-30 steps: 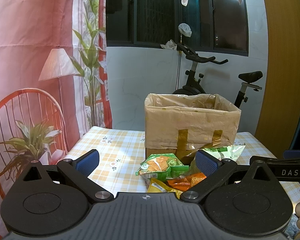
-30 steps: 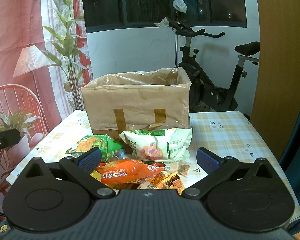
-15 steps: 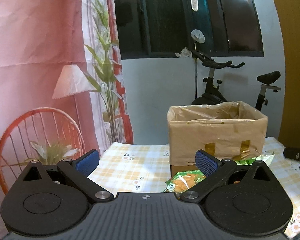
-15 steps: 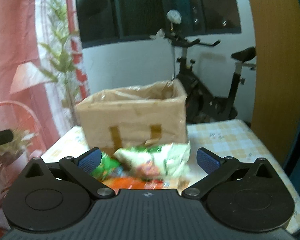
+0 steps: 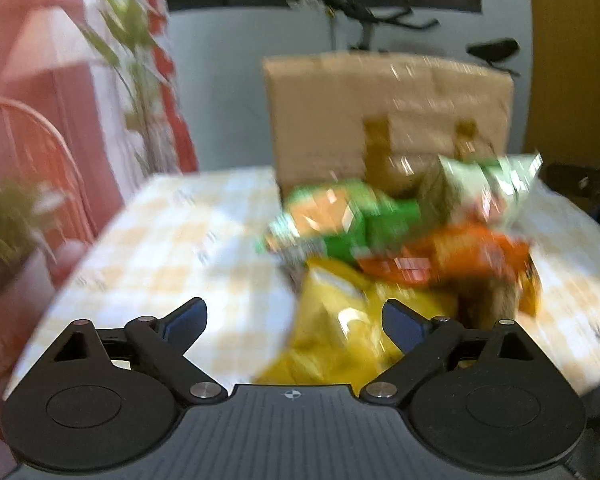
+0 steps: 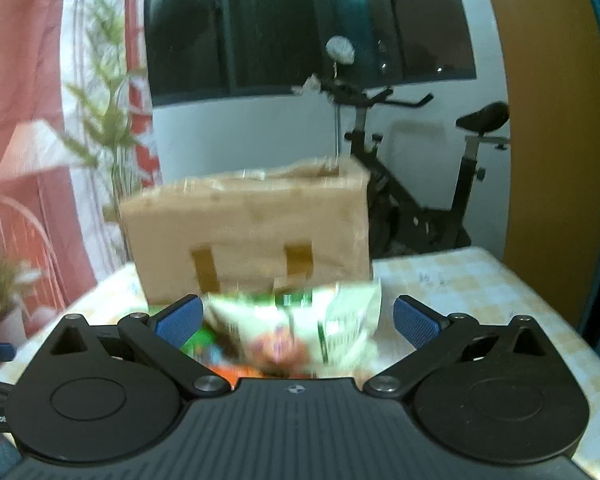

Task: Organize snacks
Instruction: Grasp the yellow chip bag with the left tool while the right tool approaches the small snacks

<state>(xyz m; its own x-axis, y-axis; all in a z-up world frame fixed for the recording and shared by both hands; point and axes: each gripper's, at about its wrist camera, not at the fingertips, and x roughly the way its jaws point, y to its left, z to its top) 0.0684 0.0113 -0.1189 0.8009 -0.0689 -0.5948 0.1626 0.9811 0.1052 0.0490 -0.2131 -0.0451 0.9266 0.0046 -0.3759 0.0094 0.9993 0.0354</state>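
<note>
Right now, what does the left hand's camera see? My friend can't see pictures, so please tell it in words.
The left gripper, its jaws closing with nothing gripped, points down at a blurry pile of snack bags on a checked table: a yellow bag nearest, an orange bag and a green bag behind. A brown cardboard box stands behind them.

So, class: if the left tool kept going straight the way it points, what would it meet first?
Probably the yellow snack bag, lying just ahead between the closing left tool fingers; blur makes depth uncertain.
</note>
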